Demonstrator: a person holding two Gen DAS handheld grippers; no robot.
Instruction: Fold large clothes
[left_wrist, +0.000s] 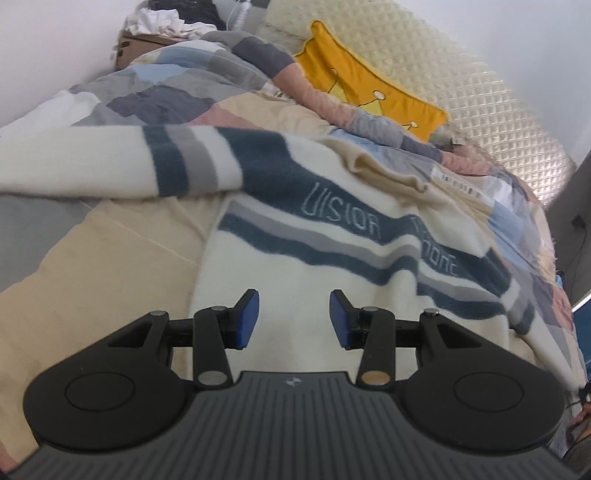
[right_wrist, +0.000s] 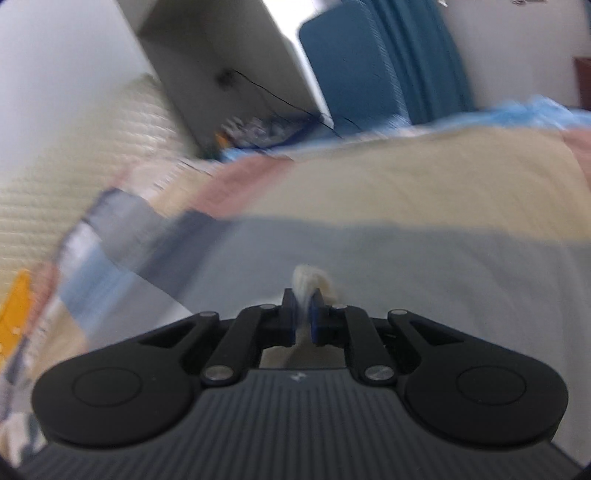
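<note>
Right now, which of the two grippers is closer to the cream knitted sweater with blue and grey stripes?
Right. The right gripper is shut on a bunched bit of cream fabric, apparently the sweater's. The left gripper is open above the cream knitted sweater, holding nothing.

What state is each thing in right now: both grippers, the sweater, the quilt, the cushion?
Left gripper: open, fingers apart above the sweater, holding nothing.
Right gripper: shut on a pinch of cream fabric.
Sweater: spread on the bed, unfolded, one sleeve stretched out sideways.
Quilt: rumpled, bunched near the headboard.
Cushion: lying against the headboard, partly tucked behind the quilt.
</note>
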